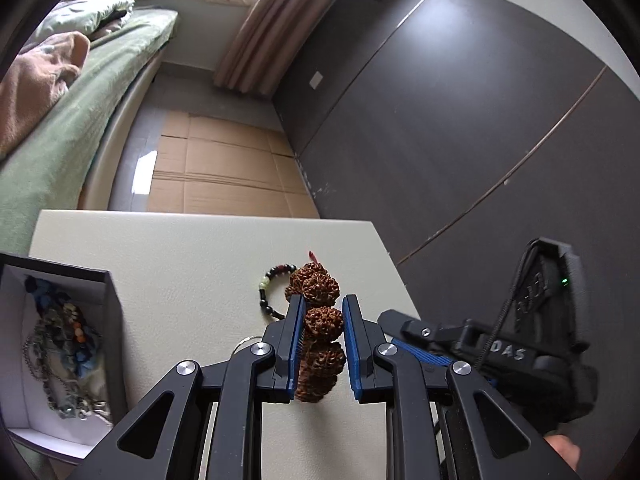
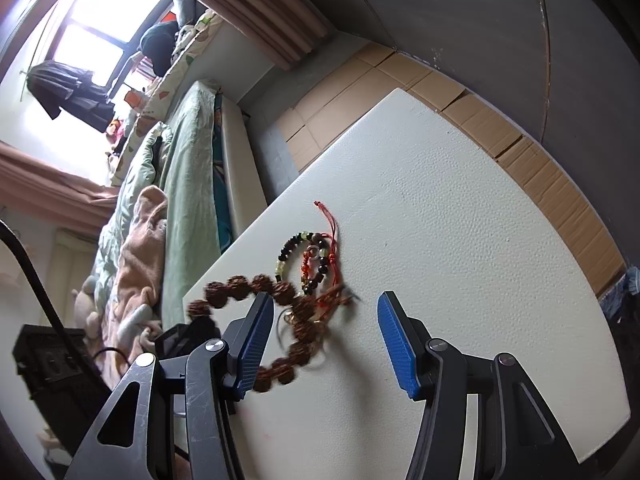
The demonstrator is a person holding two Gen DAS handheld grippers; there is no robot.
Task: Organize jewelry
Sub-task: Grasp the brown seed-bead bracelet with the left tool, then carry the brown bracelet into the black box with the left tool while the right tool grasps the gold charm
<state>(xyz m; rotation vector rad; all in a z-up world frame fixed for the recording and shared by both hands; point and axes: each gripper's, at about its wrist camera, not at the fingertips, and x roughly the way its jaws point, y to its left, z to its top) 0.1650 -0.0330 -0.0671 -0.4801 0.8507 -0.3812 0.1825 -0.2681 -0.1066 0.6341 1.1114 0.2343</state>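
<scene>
My left gripper [image 1: 324, 300] is shut on a bracelet of large knobbly brown seed beads [image 1: 323, 322], gripping one bead between the blue pads. In the right wrist view this brown bracelet [image 2: 240, 284] hangs just above the white table [image 2: 460, 240], slightly blurred. Beside it lie a bracelet of dark and pale green beads [image 2: 288, 248] and a red cord piece [image 2: 330, 232]. The dark bead bracelet [image 1: 272, 280] shows behind the held one. My right gripper [image 2: 325, 300] hovers open over the table, nothing between its pads.
An open box [image 1: 60, 266] with several necklaces and bead strings tangled inside stands at the table's left. A bed with green bedding [image 1: 80, 100] lies beyond, with flattened cardboard [image 1: 224, 168] on the floor and a dark wall [image 1: 440, 120] on the right.
</scene>
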